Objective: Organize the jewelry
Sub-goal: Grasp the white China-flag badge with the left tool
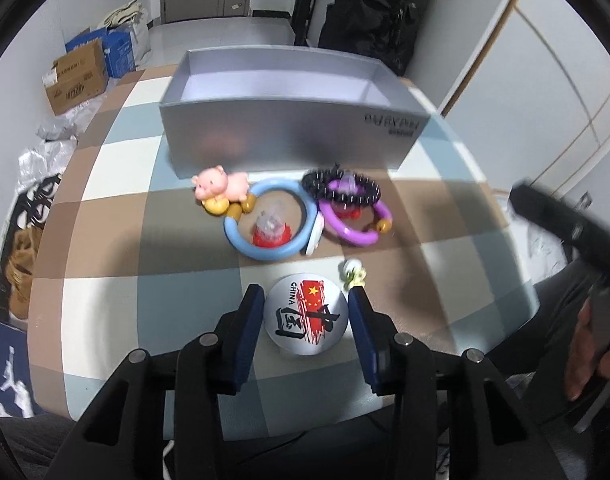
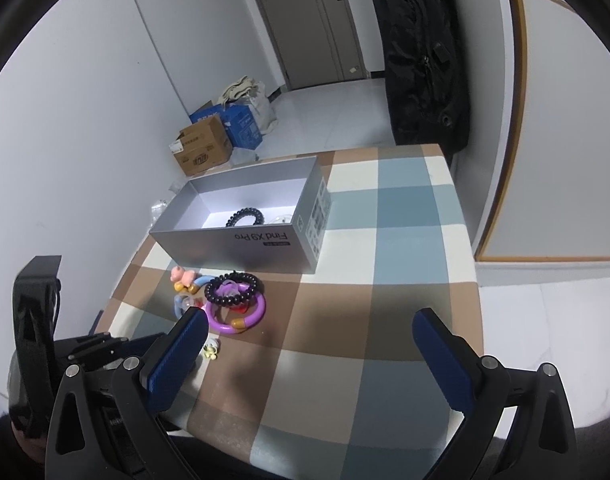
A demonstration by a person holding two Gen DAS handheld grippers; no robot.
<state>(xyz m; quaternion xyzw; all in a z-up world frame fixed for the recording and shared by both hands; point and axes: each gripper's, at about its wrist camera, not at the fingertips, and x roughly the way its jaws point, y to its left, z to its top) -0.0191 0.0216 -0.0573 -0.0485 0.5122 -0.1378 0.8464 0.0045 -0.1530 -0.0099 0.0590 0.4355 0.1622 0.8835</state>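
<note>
A grey open box (image 1: 289, 136) stands at the back of the checked table; in the right wrist view (image 2: 241, 240) it holds a black coil band (image 2: 245, 216). In front of it lie a blue ring (image 1: 271, 220) with a pink pig (image 1: 219, 186), a purple ring (image 1: 355, 222) and a black bead bracelet (image 1: 341, 190), also seen from the right (image 2: 233, 288). A round China badge (image 1: 307, 314) lies between the fingers of my left gripper (image 1: 305, 308), which is open around it. A small yellow-green trinket (image 1: 355, 274) lies beside it. My right gripper (image 2: 309, 334) is open and empty above the table.
Cardboard and blue boxes (image 2: 215, 140) sit on the floor beyond the table. A black bag (image 2: 423, 56) hangs at the back right. The table's near edge (image 1: 265, 392) is close to my left gripper. Bags lie on the floor at left (image 1: 29, 208).
</note>
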